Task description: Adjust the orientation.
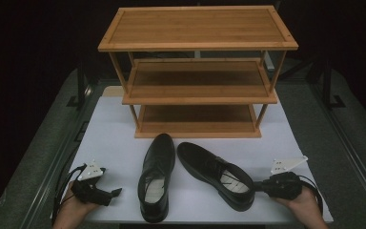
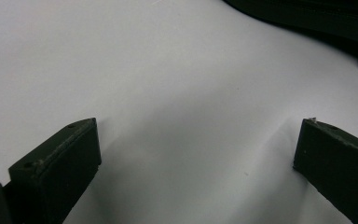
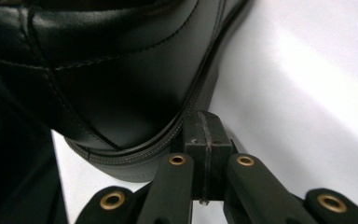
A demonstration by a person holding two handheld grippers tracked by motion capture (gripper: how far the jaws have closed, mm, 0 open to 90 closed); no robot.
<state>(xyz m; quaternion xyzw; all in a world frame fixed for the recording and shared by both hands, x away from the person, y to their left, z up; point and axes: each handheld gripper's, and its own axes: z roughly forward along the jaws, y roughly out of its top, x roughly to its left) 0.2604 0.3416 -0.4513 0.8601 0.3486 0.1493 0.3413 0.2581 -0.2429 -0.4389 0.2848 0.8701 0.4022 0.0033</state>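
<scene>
- Three-tier wooden shoe rack [image 1: 198,71] stands at the far end of the white table [image 1: 109,129], shelves bare.
- Two black leather lace-up shoes lie in front of it: left shoe [image 1: 156,176] points straight at the rack, right shoe [image 1: 217,174] is angled, heel toward the right gripper [image 1: 259,186].
- Right gripper: jaws pressed together, tips touching the right shoe's heel welt, nothing pinched.
- Left gripper [image 1: 116,192]: jaws spread wide over bare table, near the left shoe, apart from it.
</scene>
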